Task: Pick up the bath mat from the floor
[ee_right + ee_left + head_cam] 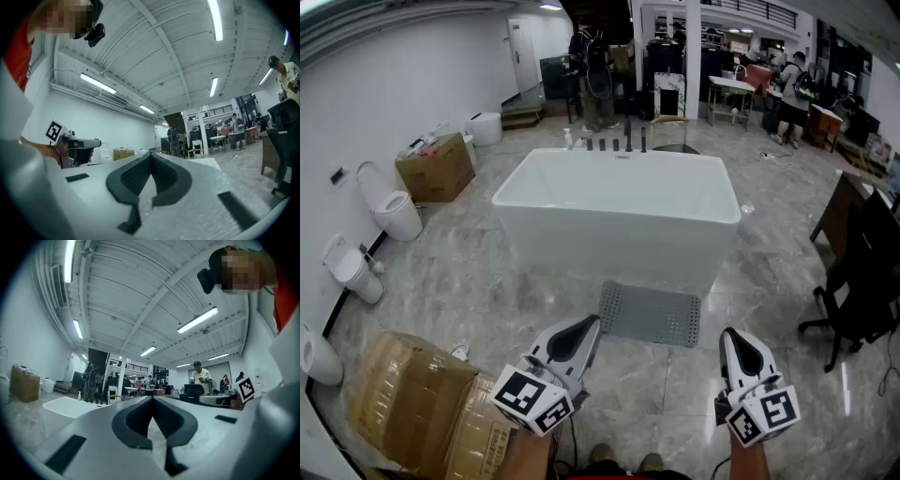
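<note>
The grey bath mat (649,314) lies flat on the marble floor (478,281), in the middle of the scene. Its long far edge runs just beside the near wall of the white tub (619,202); whether the two touch cannot be told. The mat's near edge and both short edges are free.

Bare floor lies between that near edge and the two grippers. Left of the mat the floor is open as far as the toilets (394,211) along the left wall. A flattened cardboard box (412,403) fills the near left corner, just beside the left gripper. Right of the mat the floor is bare up to a dark chair (853,291) and desk at the right edge. Past the tub's far side the room opens onto tables and people well away.

The left gripper (589,325) is held level above the floor, with its tip angled right toward the mat's near left corner and its marker cube (532,398) nearest the person. The right gripper (732,337) is also level, pointing far and a little left, and sits off the mat's near right corner. Neither touches the mat.

In the left gripper view the jaws (152,400) are pressed together with nothing between them. In the right gripper view the jaws (150,155) meet the same way, also empty.
</note>
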Motion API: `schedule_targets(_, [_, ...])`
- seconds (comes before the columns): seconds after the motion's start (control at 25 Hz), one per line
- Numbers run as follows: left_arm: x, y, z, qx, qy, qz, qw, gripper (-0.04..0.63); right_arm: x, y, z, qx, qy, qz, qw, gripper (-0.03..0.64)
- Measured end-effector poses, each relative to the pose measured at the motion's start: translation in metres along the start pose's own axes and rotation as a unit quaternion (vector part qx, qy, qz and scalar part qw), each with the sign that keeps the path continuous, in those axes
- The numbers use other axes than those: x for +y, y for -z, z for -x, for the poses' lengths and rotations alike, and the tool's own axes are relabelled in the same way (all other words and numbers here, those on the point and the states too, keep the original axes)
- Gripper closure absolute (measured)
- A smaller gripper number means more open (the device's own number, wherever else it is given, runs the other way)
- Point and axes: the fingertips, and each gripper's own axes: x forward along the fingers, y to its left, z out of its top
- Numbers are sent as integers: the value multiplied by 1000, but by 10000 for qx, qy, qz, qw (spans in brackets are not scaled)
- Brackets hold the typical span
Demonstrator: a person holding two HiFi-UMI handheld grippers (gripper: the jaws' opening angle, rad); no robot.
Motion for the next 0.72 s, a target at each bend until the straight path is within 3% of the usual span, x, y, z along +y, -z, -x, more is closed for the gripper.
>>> schedule_targets(0.36, [18,3,4,-36,-48,83,9999,586,6,2,-11,-61,12,-215,9997,615])
schedule_targets(0.72, [73,1,26,-66,-101,108,9999,585,35,4,-40,-51,158,-165,9997,615])
